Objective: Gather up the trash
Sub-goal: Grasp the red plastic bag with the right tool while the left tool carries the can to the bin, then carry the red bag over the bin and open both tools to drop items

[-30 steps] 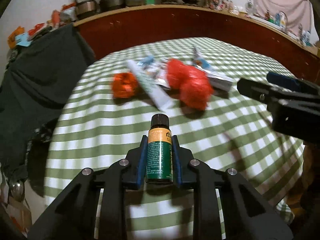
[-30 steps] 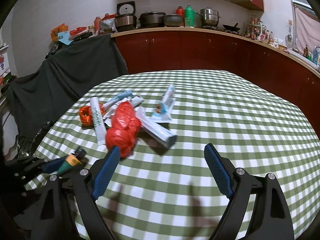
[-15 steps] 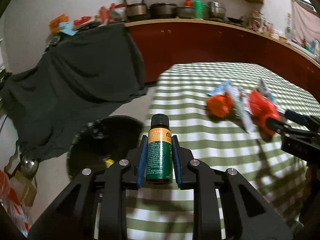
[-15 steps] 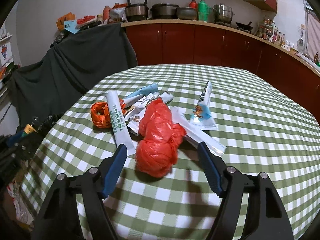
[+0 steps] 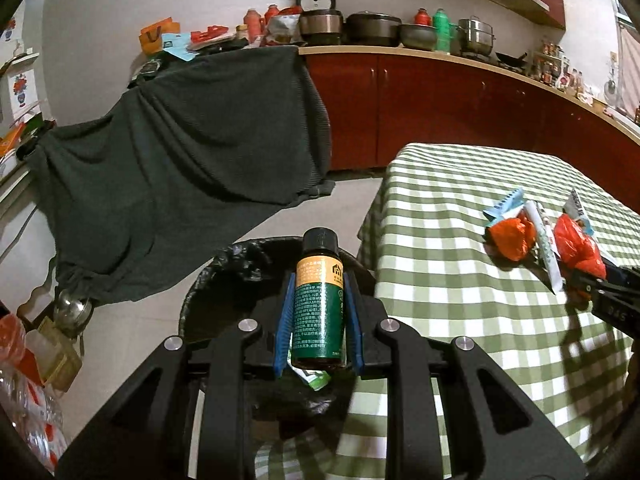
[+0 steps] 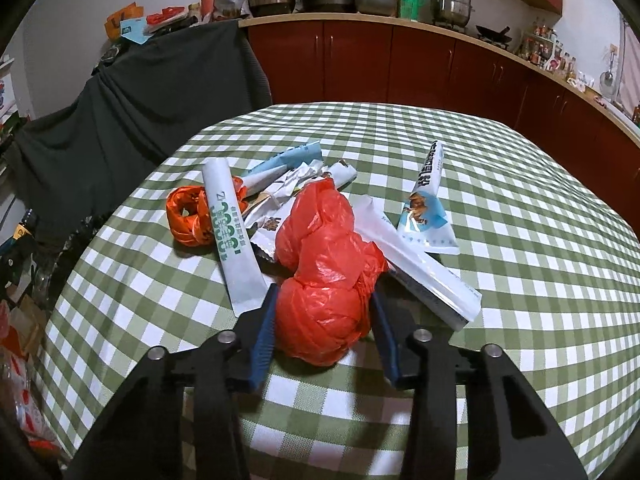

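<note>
We see only part of the bin [image 5: 224, 276] behind the bottle [image 5: 318, 300]; its label print is too small.

Two wrist cameras, each looking down along its fingers
Left faces the bin [image 5: 224, 280] beside the table [image 5: 440, 320]; right looks close over the red bag [image 6: 324, 280]; both share the tabletop litter

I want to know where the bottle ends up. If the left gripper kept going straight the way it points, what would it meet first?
Probably the bin lined with a black bag, below and ahead of the left gripper holding the bottle; depth is unclear.
</note>
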Demonstrator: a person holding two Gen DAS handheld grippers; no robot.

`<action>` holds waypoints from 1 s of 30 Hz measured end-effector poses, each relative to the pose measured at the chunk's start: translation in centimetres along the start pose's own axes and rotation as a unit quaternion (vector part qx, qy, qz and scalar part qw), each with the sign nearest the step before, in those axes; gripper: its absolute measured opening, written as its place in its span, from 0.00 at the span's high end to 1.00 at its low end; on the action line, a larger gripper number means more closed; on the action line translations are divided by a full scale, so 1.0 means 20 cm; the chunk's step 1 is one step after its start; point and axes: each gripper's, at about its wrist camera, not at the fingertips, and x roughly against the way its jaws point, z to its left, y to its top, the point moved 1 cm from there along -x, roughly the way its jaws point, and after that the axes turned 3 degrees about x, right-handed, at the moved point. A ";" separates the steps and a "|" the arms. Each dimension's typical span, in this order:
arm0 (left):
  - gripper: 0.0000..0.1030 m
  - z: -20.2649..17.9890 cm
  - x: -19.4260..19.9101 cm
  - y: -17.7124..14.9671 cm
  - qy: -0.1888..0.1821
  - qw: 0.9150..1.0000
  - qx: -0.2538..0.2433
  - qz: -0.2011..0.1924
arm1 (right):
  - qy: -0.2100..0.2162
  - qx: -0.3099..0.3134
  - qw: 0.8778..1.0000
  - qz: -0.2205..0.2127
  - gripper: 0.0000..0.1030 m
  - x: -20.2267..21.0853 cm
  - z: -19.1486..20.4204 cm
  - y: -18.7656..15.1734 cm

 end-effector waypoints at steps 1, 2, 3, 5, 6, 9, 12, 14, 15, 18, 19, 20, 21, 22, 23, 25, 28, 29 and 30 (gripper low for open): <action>0.78 0.01 0.00 0.00 0.002 1.000 0.002 0.000 | 0.001 0.000 1.000 -0.001 0.61 0.00 0.00 0.00; 0.78 0.02 0.00 0.00 0.004 1.000 0.003 -0.001 | 0.000 0.000 1.000 -0.002 0.62 0.00 0.00 0.00; 0.78 0.02 -0.01 0.00 0.006 1.000 0.004 0.000 | 0.001 -0.001 1.000 -0.004 0.62 0.01 0.00 0.00; 0.78 0.04 -0.01 0.01 0.010 1.000 0.006 0.001 | 0.003 -0.003 1.000 -0.006 0.63 0.03 0.00 -0.01; 0.78 0.04 -0.01 0.00 0.013 1.000 0.007 0.002 | 0.004 -0.003 1.000 -0.008 0.63 0.04 0.00 -0.01; 0.78 0.07 -0.02 0.00 0.022 1.000 0.012 0.003 | 0.003 -0.004 1.000 -0.020 0.63 0.09 0.01 -0.01; 0.78 0.12 -0.01 0.00 0.031 0.999 0.020 0.002 | 0.006 -0.006 0.999 -0.033 0.63 0.14 0.01 0.00; 0.78 0.14 0.00 0.00 0.038 0.999 0.023 -0.001 | 0.009 -0.005 0.999 -0.045 0.63 0.18 0.03 0.02; 0.78 0.16 0.00 0.01 0.041 0.999 0.026 -0.003 | 0.012 -0.005 0.999 -0.050 0.63 0.20 0.04 0.03; 0.78 0.20 0.02 0.01 0.049 0.998 0.031 -0.010 | 0.032 0.000 0.997 -0.066 0.63 0.24 0.09 0.07; 0.78 0.21 0.02 0.01 0.053 0.998 0.031 -0.012 | 0.039 0.006 0.997 -0.072 0.63 0.25 0.12 0.08; 0.78 0.22 0.02 0.01 0.057 0.998 0.032 -0.014 | 0.046 0.012 0.996 -0.076 0.63 0.26 0.16 0.09; 0.78 0.23 0.02 0.02 0.061 0.997 0.032 -0.016 | 0.055 0.019 0.995 -0.080 0.63 0.27 0.20 0.10; 0.78 0.24 0.02 0.01 0.065 0.997 0.033 -0.017 | 0.064 0.025 0.994 -0.083 0.63 0.27 0.23 0.11; 0.78 0.25 0.02 0.01 0.067 0.997 0.034 -0.017 | 0.079 0.035 0.993 -0.084 0.63 0.26 0.29 0.13; 0.78 0.27 0.01 0.01 0.072 0.997 0.036 -0.016 | 0.099 0.045 0.990 -0.086 0.63 0.25 0.36 0.14; 0.78 0.30 -0.01 0.00 0.083 0.996 0.040 -0.015 | 0.130 0.067 0.985 -0.087 0.63 0.22 0.52 0.18; 0.78 0.31 -0.02 0.00 0.086 0.995 0.041 -0.015 | 0.139 0.073 0.984 -0.087 0.63 0.21 0.57 0.19; 0.78 0.32 -0.03 0.00 0.092 0.995 0.043 -0.015 | 0.146 0.078 0.982 -0.086 0.63 0.20 0.61 0.20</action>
